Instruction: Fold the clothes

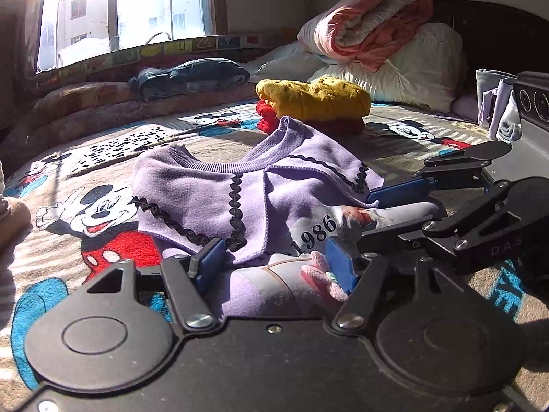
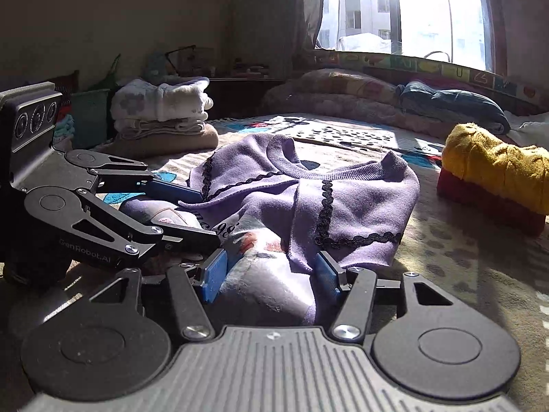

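Jaws on both grippers stand spread, pinching nothing, each pair straddling the near edge of the purple top (image 1: 219,199) that lies rumpled on the cartoon bedspread (image 1: 103,213). The left gripper (image 1: 274,261) and right gripper (image 2: 271,271) sit side by side low at that edge, likely so both can take it together and carry it over for a fold. Beyond, a yellow garment (image 2: 494,171) rests on a red one, and folded clothes (image 2: 164,116) are stacked at the bed's edge. No container's contents can be made out.
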The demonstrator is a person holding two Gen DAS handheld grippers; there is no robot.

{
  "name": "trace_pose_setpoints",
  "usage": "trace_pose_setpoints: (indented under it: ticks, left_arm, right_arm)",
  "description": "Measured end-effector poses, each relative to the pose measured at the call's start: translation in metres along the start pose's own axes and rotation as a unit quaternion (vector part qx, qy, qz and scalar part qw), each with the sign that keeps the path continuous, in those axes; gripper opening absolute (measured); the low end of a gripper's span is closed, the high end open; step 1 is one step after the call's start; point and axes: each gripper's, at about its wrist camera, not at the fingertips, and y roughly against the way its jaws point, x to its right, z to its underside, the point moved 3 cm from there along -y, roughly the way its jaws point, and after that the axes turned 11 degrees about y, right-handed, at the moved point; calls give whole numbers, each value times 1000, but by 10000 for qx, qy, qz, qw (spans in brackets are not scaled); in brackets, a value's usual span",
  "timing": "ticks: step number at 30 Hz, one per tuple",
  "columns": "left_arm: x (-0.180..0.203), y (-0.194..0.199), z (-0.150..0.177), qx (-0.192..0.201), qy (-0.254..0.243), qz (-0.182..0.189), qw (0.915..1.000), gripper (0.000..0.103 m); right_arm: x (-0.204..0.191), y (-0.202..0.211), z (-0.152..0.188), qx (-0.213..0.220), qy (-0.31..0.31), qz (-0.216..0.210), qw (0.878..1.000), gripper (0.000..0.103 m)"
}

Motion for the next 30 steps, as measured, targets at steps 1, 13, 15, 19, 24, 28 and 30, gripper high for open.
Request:
trace_pose_setpoints:
  ticks: [1,13,15,19,24,28,30]
  left_arm:
    - [0,4,-1,52,33,-20,10000,65]
    - [4,40,6,148,541,-384,9977,35]
    - [3,37,7,59,551,-362,9978,35]
    - [7,31,12,-31,419,-398,9983,35]
    - [3,29,14,-51,516,-338,9981,35]
    - [3,37,1,-245,729,-489,9958,49]
    - [5,49,-5,-344,732,-713,9942,74]
  right_arm:
    - [-3,7,-2,116,48,63,9999,55]
    - [-4,20,6,84,-640,198,9977,32]
    - [-3,17,6,24,-676,131,9976,31]
    - [0,10,13,-37,-829,6,9965,31]
    - [-4,14,14,112,-787,77,9968,30]
    - [-6,32,11,313,-839,210,9958,40]
    - [-10,38,12,254,-974,271,9946,51]
